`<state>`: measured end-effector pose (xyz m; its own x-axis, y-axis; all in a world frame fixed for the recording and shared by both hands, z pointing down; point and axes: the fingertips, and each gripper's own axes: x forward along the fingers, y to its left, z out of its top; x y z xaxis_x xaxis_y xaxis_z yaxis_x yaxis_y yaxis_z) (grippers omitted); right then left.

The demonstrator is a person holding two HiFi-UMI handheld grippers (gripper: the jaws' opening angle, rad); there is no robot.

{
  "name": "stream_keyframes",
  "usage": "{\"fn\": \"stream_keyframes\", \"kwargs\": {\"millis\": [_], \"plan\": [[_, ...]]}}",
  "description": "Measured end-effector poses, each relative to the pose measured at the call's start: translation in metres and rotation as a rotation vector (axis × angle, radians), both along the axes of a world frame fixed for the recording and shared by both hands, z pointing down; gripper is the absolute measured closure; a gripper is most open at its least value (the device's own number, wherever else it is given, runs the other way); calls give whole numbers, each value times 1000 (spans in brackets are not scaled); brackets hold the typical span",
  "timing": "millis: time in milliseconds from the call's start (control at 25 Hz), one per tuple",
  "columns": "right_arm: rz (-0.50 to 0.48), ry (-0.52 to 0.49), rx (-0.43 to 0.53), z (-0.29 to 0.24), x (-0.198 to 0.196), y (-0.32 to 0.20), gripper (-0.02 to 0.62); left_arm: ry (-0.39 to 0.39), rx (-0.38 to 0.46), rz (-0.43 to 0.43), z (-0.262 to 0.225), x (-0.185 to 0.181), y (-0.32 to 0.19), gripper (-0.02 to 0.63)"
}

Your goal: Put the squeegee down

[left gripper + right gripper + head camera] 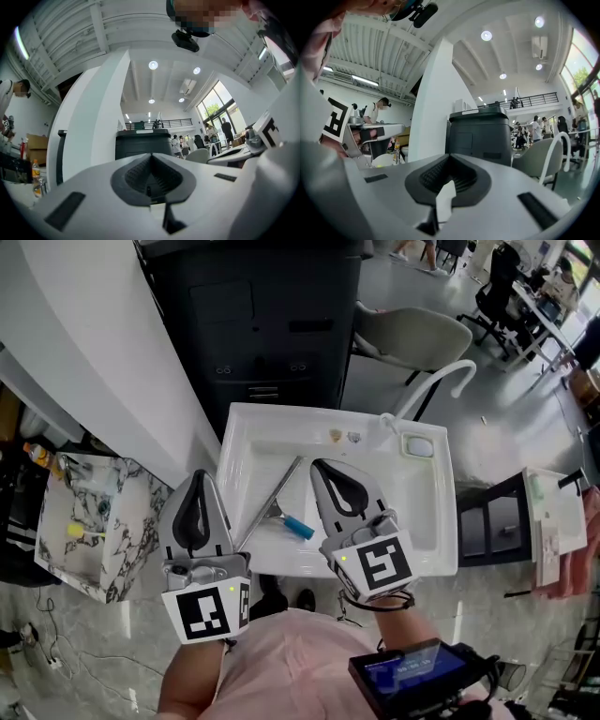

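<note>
From my head camera I look down on both tools raised over the near edge of the white sink (pixel 429 561). My left tongs (pixel 199 476) sit to the left of the basin's near corner, and my right tongs (pixel 319 465) are above the basin itself. The squeegee (pixel 275 506) lies loose in the bottom of the sink. Its long metal blade runs on a slant and its blue handle (pixel 300 527) points toward my right tongs, and neither tool touches it. Only this view shows the squeegee and the basin at all. Both gripper views point out level across the room, over a dark cabinet (pixel 480 136) and a white column. The left gripper view settles what the head view leaves unclear: the ribbed pads (pixel 136 174) meet along one seam, jaws pressed together with nothing between them. The right gripper view shows the same, pads (pixel 464 176) closed flat on each other and holding nothing. It also catches the curved white faucet (pixel 555 150) off to the right. In the head view that faucet rises at the far rim of the sink, beside a pale chair (pixel 412 334).
</note>
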<state>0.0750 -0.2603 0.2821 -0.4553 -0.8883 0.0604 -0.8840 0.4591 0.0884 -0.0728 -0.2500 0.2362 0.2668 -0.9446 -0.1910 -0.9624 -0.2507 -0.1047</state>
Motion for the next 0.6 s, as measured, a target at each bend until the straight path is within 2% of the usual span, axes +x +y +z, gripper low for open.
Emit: {"fn": "stream_keyframes", "kwargs": {"millis": [360,600], "plan": [[31,-25,41,-9,3,4,597,-12,-5,26,1,7,3,597],[48,-1,16,-3,8,4,597,-12,-12,31,4,9,3,597]]}}
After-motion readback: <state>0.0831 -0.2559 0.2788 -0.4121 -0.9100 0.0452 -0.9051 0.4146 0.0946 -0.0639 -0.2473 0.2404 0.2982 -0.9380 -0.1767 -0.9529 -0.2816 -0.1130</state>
